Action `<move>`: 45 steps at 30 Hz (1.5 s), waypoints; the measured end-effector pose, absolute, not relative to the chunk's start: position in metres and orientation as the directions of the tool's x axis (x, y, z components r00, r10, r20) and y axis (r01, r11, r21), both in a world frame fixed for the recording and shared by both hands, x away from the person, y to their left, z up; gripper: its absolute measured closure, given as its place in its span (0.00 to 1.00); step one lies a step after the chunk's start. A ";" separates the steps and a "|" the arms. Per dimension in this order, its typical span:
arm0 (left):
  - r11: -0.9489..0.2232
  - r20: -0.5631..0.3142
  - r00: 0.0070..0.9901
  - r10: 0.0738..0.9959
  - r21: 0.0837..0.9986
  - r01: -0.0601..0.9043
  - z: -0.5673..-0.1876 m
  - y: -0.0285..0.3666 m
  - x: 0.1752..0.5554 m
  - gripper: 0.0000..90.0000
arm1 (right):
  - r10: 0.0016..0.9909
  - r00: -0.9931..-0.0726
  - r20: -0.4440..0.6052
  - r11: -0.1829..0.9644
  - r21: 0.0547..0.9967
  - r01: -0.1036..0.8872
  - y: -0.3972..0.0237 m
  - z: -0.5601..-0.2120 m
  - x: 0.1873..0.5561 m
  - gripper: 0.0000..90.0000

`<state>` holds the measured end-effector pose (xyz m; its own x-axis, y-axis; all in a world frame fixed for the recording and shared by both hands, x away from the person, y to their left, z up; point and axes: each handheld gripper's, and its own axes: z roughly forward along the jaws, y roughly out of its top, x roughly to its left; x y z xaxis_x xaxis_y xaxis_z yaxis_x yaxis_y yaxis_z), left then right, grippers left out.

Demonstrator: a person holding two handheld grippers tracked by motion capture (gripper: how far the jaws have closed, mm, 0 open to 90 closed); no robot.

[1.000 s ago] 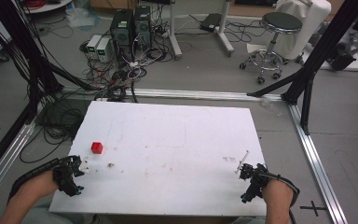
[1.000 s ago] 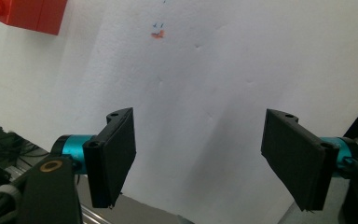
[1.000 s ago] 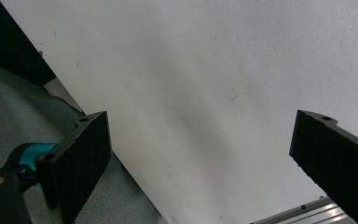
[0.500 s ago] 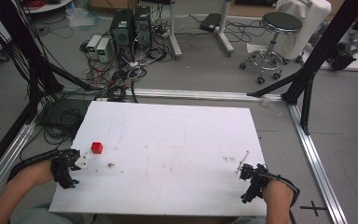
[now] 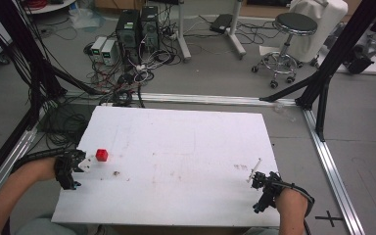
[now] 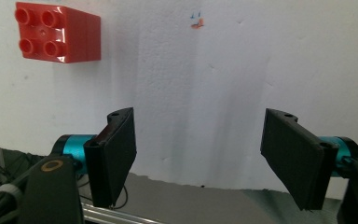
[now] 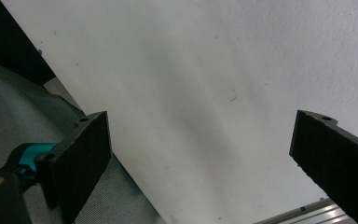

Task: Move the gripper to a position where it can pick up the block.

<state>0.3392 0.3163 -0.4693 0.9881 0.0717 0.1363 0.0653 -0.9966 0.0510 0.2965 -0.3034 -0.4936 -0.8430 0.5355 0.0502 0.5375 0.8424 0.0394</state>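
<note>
Gaping wide, the left gripper [image 6: 200, 158] has a red studded toy brick [image 6: 58, 31] beyond its left finger [image 6: 114, 154], untouched. Its studs' lettering is unreadable. The right gripper [image 7: 214, 163] spreads equally wide over bare white table [image 7: 214, 70].

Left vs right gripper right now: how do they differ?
The left gripper sits at the white table's left edge beside the red studded brick; the right gripper sits near the right front corner, nothing nearby. Both have their black jaws wide open, holding nothing.

Each claw [image 6: 200, 158] has flat black jaws on teal mounts.
</note>
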 end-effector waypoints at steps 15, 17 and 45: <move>-0.998 0.138 0.990 -0.005 0.057 -0.013 -0.451 0.314 0.372 0.30 | 0.534 -0.844 0.051 0.843 0.037 0.536 -0.305 -0.493 0.296 0.05; -0.998 0.132 0.991 -0.007 0.061 -0.015 -0.450 0.313 0.377 0.30 | 0.531 -0.846 0.052 0.845 0.039 0.533 -0.305 -0.494 0.296 0.05; -0.998 0.105 0.994 -0.035 0.050 -0.040 -0.467 0.300 0.423 0.30 | 0.536 -0.842 0.058 0.840 0.065 0.539 -0.309 -0.494 0.294 0.05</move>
<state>0.4227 0.3005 -0.4671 0.9939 -0.0345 0.1051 -0.0400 -0.9979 0.0501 0.2937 -0.3093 -0.4942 -0.8425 0.5356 0.0580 0.5385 0.8401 0.0646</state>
